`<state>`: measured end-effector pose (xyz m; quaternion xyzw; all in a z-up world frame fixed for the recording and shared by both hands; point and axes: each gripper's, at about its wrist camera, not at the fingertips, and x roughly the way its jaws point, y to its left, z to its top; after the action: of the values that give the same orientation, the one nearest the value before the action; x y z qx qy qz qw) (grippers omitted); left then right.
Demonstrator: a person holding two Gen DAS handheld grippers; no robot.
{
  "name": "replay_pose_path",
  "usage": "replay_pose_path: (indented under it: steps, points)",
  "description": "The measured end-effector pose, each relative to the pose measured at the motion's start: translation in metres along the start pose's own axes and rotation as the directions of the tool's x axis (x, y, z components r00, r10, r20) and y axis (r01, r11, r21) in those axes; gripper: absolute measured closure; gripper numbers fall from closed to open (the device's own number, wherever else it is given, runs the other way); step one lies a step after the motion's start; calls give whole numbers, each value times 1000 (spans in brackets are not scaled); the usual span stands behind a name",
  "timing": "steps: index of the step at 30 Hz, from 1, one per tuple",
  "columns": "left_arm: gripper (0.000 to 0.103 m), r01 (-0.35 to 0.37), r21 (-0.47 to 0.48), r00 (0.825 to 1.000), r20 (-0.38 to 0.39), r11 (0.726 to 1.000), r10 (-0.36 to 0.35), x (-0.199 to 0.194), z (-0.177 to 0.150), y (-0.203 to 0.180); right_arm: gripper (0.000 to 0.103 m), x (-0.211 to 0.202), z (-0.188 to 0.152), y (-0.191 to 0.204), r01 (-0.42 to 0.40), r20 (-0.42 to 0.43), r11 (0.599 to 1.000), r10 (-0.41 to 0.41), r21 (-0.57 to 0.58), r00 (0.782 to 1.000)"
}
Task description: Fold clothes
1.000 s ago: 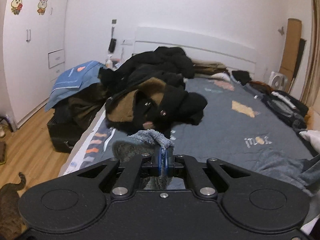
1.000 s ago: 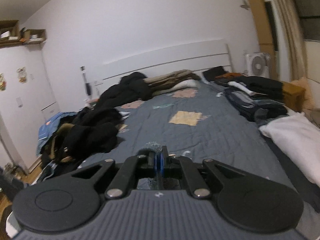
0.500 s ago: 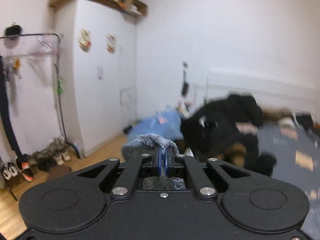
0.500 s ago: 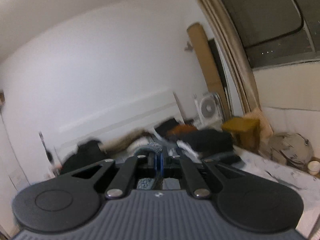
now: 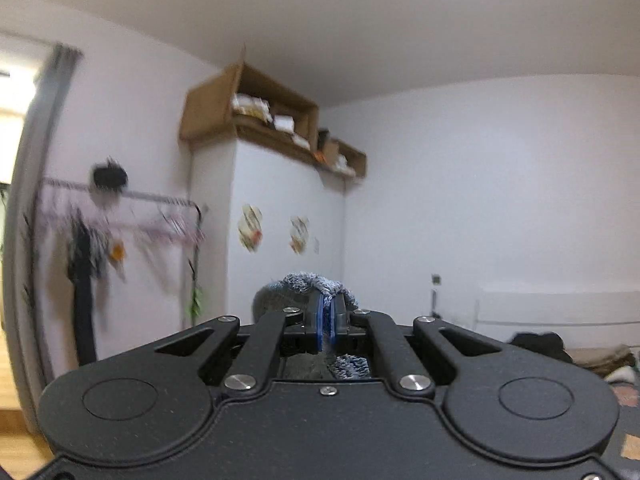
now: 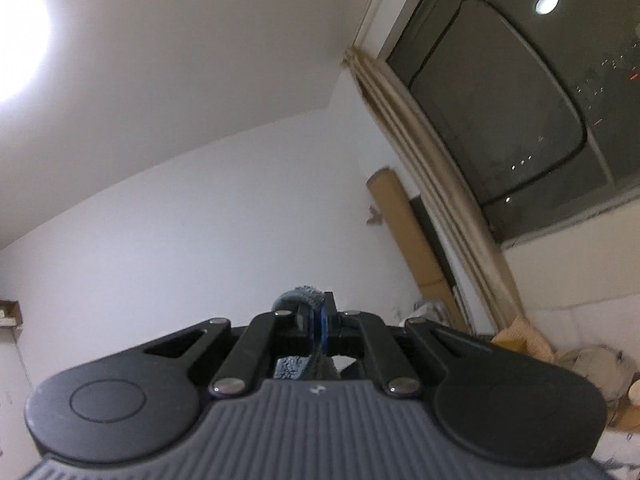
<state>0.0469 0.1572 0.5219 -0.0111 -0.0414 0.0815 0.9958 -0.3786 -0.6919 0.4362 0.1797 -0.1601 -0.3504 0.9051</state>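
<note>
A fluffy grey-blue garment (image 5: 316,285) bunches over the tips of my left gripper (image 5: 327,322), whose blue pads are shut on a fold of it. More of the same fleece shows under the fingers. In the right wrist view my right gripper (image 6: 318,326) is also shut on the grey-blue garment (image 6: 301,293), with a strip of it hanging below the pads. Both grippers are raised high and tilted up, so the hanging part of the garment is hidden under their bodies.
The left view faces a white wardrobe (image 5: 280,248) with cardboard boxes (image 5: 248,108) on top and a clothes rack (image 5: 120,208) to its left. The bed's headboard (image 5: 560,304) sits low at right. The right view shows a curtain (image 6: 432,184), a dark window (image 6: 520,92) and a cardboard roll (image 6: 404,232).
Both grippers have swung sharply upward with the garment still held. The left view turned left from the bed to the wardrobe; the right view rose from the bed to ceiling and window.
</note>
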Motion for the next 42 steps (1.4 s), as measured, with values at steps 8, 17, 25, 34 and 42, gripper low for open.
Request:
replay_pose_path:
  steps: [8,17,25,34,42]
  points:
    - [100,-94,-10,989,111,996,95,-31,70,18,100,-27,69,-2,52,96,998,-48,-42,994]
    - [100,-77,37,997,-2,996,77,17,34,-5,100,35,27,-10,70,-38,993,-74,-90,997]
    - [100,-42,96,983,-175,995,58,138,-53,-71,100,140,-67,9,115,-207,980,-147,-163,967]
    - [100,-23,153,935,-347,988,75,269,-192,-151,100,285,-208,22,161,-317,948,-248,-276,915]
    - [100,32,206,917,-395,978,54,324,-284,-234,100,398,-320,38,182,-351,918,-310,-352,884]
